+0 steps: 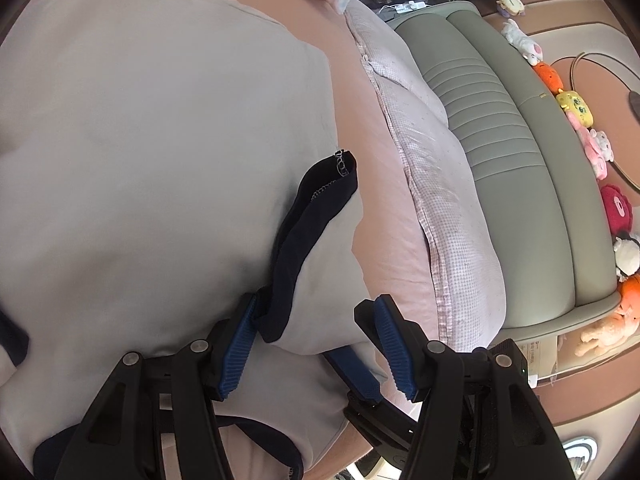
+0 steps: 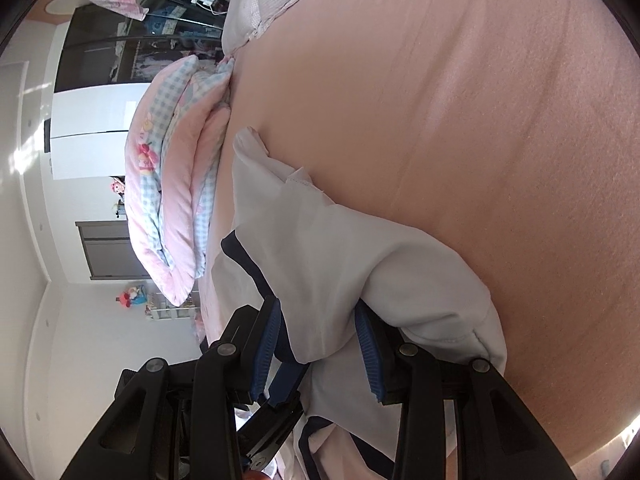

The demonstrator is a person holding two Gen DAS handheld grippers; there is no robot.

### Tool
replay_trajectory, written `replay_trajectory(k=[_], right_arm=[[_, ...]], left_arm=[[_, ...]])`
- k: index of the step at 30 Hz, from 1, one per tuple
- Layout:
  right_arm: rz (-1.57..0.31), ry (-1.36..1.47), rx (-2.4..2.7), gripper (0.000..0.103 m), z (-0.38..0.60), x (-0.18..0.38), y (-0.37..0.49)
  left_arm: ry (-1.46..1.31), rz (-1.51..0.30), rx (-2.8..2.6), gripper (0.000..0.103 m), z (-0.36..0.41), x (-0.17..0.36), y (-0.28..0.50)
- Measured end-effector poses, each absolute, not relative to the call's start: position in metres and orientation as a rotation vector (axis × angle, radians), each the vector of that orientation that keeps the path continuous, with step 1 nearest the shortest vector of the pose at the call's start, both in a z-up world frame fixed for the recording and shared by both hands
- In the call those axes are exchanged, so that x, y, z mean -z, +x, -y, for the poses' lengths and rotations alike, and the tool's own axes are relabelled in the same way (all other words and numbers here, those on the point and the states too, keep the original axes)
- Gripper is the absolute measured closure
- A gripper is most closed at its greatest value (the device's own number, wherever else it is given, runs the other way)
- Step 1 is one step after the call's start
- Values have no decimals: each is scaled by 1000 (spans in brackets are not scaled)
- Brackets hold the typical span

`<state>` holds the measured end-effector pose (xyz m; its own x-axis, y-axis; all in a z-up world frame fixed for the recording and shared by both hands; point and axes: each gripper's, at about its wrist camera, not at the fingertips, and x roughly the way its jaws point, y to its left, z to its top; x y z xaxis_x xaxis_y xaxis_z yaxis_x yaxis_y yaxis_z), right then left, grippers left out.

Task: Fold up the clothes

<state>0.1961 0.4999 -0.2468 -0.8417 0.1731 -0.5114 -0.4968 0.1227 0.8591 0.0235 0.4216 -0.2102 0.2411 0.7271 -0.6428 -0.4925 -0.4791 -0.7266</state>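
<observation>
A pale grey shirt [image 1: 152,152] with dark navy trim [image 1: 312,216] lies on the pink bed sheet [image 2: 460,120]. The left gripper [image 1: 312,344] stands wide apart, a bunched corner of the shirt between its blue pads [image 1: 236,356]. The right gripper [image 2: 320,348] is likewise spread, with shirt fabric draped between its fingers. A folded quilt [image 2: 168,184] rests nearby.

Two close wrist views, shared bed [image 1: 384,184]
</observation>
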Motion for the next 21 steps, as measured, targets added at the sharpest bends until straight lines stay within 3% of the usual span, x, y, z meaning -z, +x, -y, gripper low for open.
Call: replay_trajectory(k=[1,3,5,9,14,21], right_arm=[[-1913,-305,-1767,65,-499,247,197],[-1920,-300,-1767,65,-496,248,198],[-1943,-287,-1771,65,-491,250,200],[-1940,-269,-1773,62,-487,252,200],[-1981,-124,-1751,45,-486,254,203],[-2023,-83,-1751,45,-493,260,194]], left_arm=[[-1467,247,-1479,54,-420,211,23],[-1476,247,-1503,81,-417,213,21],[-1485,240,-1526,90,-416,216,20],[-1483,248,-1526,96,-414,218,19],[-1497,309,-1468,97,-412,215,15],[-1474,321,-1462,97,-412,204,11]])
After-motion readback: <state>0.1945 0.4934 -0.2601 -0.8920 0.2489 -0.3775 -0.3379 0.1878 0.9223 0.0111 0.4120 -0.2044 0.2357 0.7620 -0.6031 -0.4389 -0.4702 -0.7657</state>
